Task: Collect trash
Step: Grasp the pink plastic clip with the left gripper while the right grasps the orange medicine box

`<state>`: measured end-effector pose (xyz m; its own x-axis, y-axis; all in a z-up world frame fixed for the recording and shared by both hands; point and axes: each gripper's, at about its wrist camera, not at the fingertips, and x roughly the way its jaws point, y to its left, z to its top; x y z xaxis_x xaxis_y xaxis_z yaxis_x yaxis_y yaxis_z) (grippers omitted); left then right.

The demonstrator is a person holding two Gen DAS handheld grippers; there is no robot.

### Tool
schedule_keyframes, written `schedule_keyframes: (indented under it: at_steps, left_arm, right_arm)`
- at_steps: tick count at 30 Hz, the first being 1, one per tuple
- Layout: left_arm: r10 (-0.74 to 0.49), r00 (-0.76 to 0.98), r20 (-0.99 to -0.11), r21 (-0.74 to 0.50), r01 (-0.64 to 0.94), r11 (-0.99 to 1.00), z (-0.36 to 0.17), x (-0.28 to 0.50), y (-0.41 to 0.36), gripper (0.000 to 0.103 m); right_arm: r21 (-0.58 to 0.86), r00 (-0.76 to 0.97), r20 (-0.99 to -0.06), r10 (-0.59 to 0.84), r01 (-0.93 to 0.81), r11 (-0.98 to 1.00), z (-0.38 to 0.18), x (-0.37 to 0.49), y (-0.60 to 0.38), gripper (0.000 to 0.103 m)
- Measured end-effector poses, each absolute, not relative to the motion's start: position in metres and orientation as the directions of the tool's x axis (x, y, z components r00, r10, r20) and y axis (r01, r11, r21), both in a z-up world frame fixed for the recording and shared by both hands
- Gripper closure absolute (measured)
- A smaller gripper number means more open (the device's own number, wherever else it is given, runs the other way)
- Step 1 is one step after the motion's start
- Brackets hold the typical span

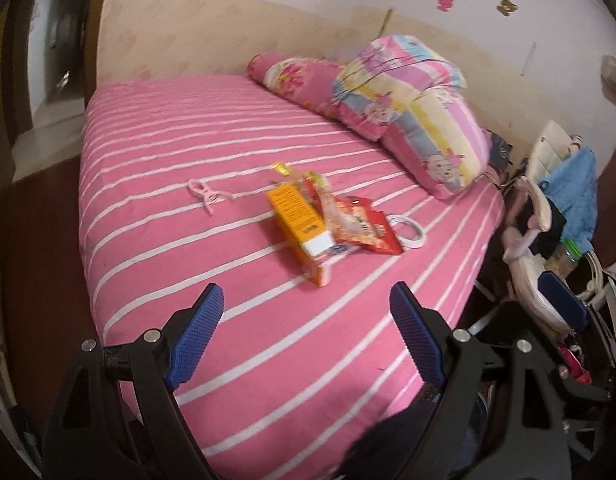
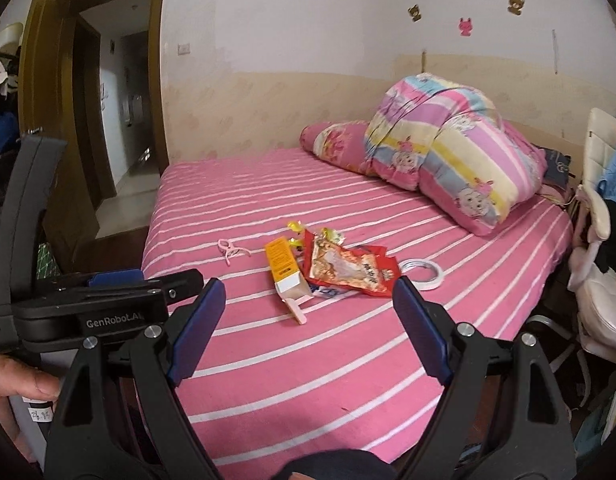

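Both grippers, left gripper (image 1: 306, 308) & right gripper (image 2: 308, 300), fingers spread, empty, short of pile on bed (image 2: 268, 360). Go low, pinch orange box (image 2: 282, 262) by narrow sides, w/o snagging red wrapper (image 2: 348, 270).

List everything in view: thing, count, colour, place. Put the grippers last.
bed: one, pink sheet with white stripes, fills the middle.
orange box: one, orange and white, mid-bed.
red snack bag: one, red, lying against the box's right side.
yellow wrappers: a few, yellow, just behind the box.
tape roll: one, white, right of the bag.
pink clip: one, pale pink, left of the box.
folded quilt: one, pastel stripes, far right of the bed.
bolster pillow: one, pink, behind the quilt.
white chair: one, beside the bed.
left gripper: open, above the bed edge.
right gripper: open, above the bed edge.
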<state>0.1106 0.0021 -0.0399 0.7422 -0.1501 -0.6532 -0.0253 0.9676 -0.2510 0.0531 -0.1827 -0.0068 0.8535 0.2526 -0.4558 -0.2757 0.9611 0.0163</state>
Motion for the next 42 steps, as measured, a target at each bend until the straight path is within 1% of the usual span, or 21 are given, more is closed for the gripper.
schedule_keyframes:
  at_steps: [9, 16, 20, 28, 35, 36, 37, 38, 39, 40, 42]
  left_arm:
    - [-0.132, 0.676, -0.725, -0.283, -0.118, 0.952, -0.098, 0.170, 0.055, 0.020]
    - [-0.120, 0.632, -0.765, -0.295, -0.178, 0.939, -0.137, 0.217, 0.090, 0.020]
    - [-0.147, 0.602, -0.785, -0.328, -0.204, 0.922, -0.153, 0.245, 0.106, 0.020]
    - [-0.132, 0.578, -0.806, -0.284, -0.182, 0.941, -0.171, 0.303, 0.115, 0.020]
    - [-0.105, 0.565, -0.819, -0.267, -0.213, 0.940, -0.183, 0.344, 0.129, 0.022]
    - [-0.097, 0.566, -0.819, -0.257, -0.210, 0.943, -0.184, 0.348, 0.128, 0.023]
    - [-0.086, 0.564, -0.821, -0.238, -0.202, 0.950, -0.185, 0.354, 0.126, 0.025]
    - [-0.080, 0.561, -0.824, -0.227, -0.197, 0.954, -0.187, 0.358, 0.124, 0.030]
    - [-0.069, 0.557, -0.828, -0.210, -0.194, 0.958, -0.189, 0.364, 0.123, 0.035]
    - [-0.051, 0.555, -0.831, -0.189, -0.194, 0.963, -0.191, 0.368, 0.122, 0.037]
    - [-0.009, 0.552, -0.834, -0.138, -0.193, 0.972, -0.194, 0.374, 0.118, 0.047]
  right_arm:
    - [0.061, 0.770, -0.570, 0.286, -0.307, 0.950, -0.057, 0.126, -0.156, 0.018]
    - [0.016, 0.735, -0.620, 0.274, -0.338, 0.941, -0.097, 0.182, -0.129, 0.018]
    - [-0.022, 0.732, -0.629, 0.260, -0.351, 0.936, -0.115, 0.211, -0.117, 0.018]
    - [-0.035, 0.718, -0.647, 0.256, -0.363, 0.931, -0.150, 0.260, -0.096, 0.017]
    - [-0.057, 0.733, -0.628, 0.262, -0.379, 0.923, -0.165, 0.278, -0.075, 0.018]
    - [-0.068, 0.737, -0.624, 0.261, -0.384, 0.921, -0.167, 0.280, -0.072, 0.018]
    - [-0.074, 0.738, -0.622, 0.260, -0.386, 0.920, -0.168, 0.282, -0.070, 0.021]
    - [-0.076, 0.738, -0.623, 0.259, -0.387, 0.919, -0.170, 0.284, -0.069, 0.024]
    - [-0.076, 0.737, -0.625, 0.258, -0.386, 0.919, -0.171, 0.285, -0.069, 0.029]
    - [-0.071, 0.732, -0.630, 0.257, -0.384, 0.920, -0.173, 0.289, -0.070, 0.032]
    - [-0.065, 0.729, -0.635, 0.256, -0.381, 0.922, -0.175, 0.292, -0.072, 0.037]
